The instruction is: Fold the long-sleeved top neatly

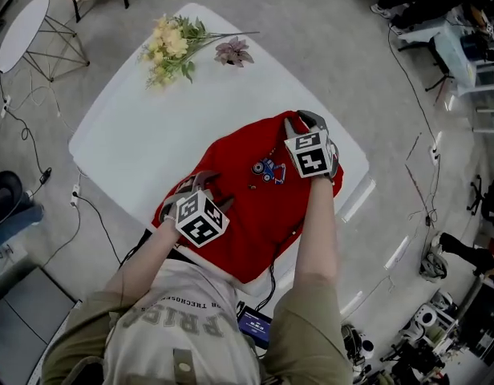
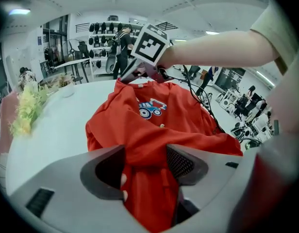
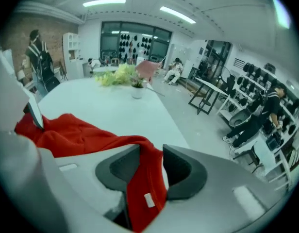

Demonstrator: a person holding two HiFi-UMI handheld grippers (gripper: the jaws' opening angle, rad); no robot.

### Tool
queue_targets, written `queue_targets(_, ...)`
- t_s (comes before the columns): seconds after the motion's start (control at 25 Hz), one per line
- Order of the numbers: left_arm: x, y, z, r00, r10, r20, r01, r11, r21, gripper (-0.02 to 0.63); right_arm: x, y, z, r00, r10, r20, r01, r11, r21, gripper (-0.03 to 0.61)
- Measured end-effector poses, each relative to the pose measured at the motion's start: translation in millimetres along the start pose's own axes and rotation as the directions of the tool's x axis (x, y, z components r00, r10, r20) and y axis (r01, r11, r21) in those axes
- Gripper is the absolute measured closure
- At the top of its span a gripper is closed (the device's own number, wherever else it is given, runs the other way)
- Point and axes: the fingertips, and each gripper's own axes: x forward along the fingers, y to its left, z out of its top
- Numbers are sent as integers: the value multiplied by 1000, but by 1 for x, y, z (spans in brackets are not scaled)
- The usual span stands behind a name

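– Since the red top [image 1: 255, 223] is what gets folded, where does it lie?

– It lies on the white table [image 1: 143, 127], toward the table's 5 o'clock side, closest to the person. It's rumpled and partly gathered, not flat. The blue print [image 1: 265, 169] faces up near its middle.

– And its long axis?

– From the head view it seems to run from about 7 o'clock to 1 o'clock. With all the bunching, that's my judgement only.

– Which way does it lie from each tool?

– The left gripper [image 2: 145, 161] sits at the cloth's 8 o'clock edge, so the body stretches away from it toward 2 o'clock. The right gripper [image 3: 149, 171] is at the 1 o'clock corner, and the cloth trails back from it toward 7 o'clock. The left one is nearer the person.

– How do the jaws stand?

– The left jaws are fairly wide apart but filled by a thick bunched fold. Both pads press on it, so that gripper holds the top. The right jaws are narrow, with a thin edge carrying a small white label [image 3: 148, 200] hanging between them. That edge lies against one pad, and a pale sliver shows beside the other. I'd call it loose, not pinched.

– So what does the next move turn on?

– Probably on the right side getting a firm hold before that corner crosses toward 7 o'clock. Otherwise the edge could slip out.

– Anything else nearby?

– Flowers [image 1: 173, 48] lie at the table's 11 o'clock, well apart.
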Motion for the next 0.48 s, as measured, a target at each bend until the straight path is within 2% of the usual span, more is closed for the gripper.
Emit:
queue_targets(0.04, -7, 3, 1, 1000, 5, 15, -5, 1000, -4, 353, -15, -3, 3, 999, -6, 33, 4, 999, 41, 409)
queue_targets(0.08, -16, 8, 1, 999, 12, 30, -12, 1000, -5, 353, -33, -5, 5, 997, -21, 69, 15, 996, 83, 371)
queue_targets(0.24, -43, 27, -21, 999, 39, 22, -39, 999, 11, 353, -121, 14, -19, 983, -97, 157, 59, 971, 230, 368)
queue_targets(0.32, -51, 36, -40, 999, 35, -18, -35, 999, 25, 353, -160, 47, -52, 985, -115, 126, 74, 953, 293, 368)
queue_targets(0.48, -69, 40, -70, 995, -26, -91, 35, 995, 92, 353, -218, 140, -129, 991, -130, -29, 130, 896, 425, 368)
